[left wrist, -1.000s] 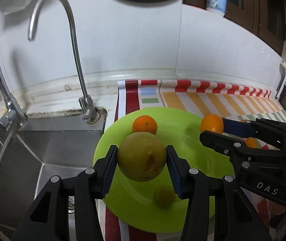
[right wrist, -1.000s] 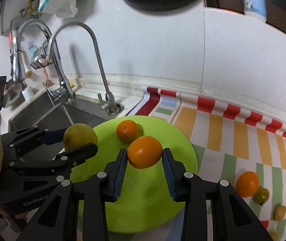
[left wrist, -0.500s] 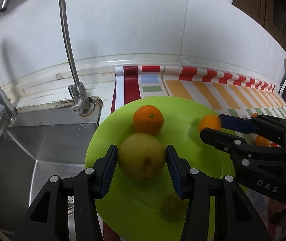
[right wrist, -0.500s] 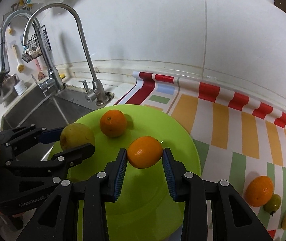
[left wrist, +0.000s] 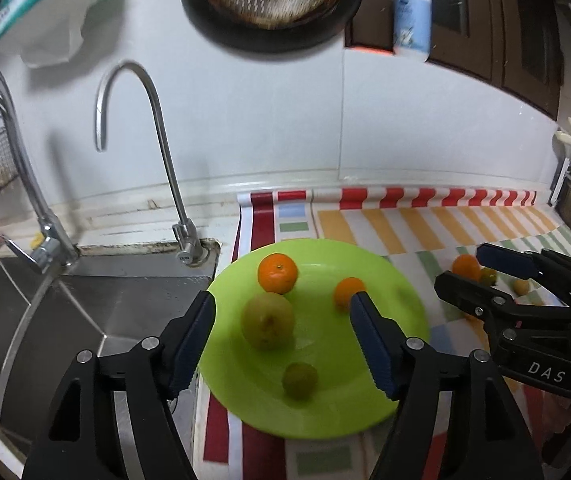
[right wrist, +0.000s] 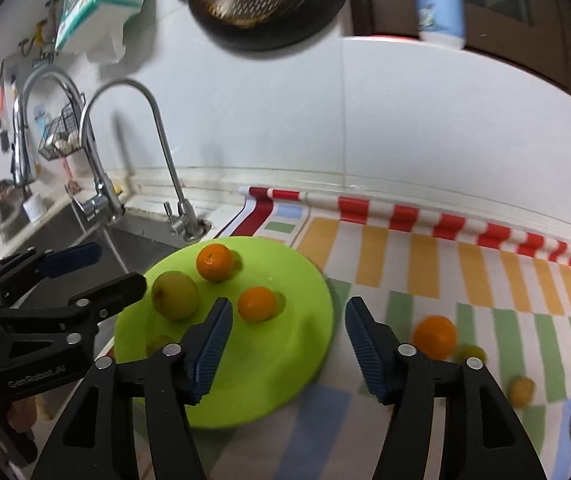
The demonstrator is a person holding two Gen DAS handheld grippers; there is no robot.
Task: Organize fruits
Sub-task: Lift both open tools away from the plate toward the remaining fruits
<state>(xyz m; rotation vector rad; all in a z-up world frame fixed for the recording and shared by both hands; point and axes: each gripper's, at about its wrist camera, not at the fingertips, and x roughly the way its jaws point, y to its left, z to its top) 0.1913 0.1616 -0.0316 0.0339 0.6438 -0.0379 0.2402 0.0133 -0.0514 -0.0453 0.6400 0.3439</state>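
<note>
One striped mat [left wrist: 425, 224] covers the counter beside the sink [left wrist: 85, 312]

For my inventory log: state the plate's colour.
Bright lime green, plain; the plate shows best in the right wrist view.

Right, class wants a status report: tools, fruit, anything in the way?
Left tool open, right tool open. Four fruits on round green plastic plate. Loose orange on striped mat. Nothing blocking.
</note>
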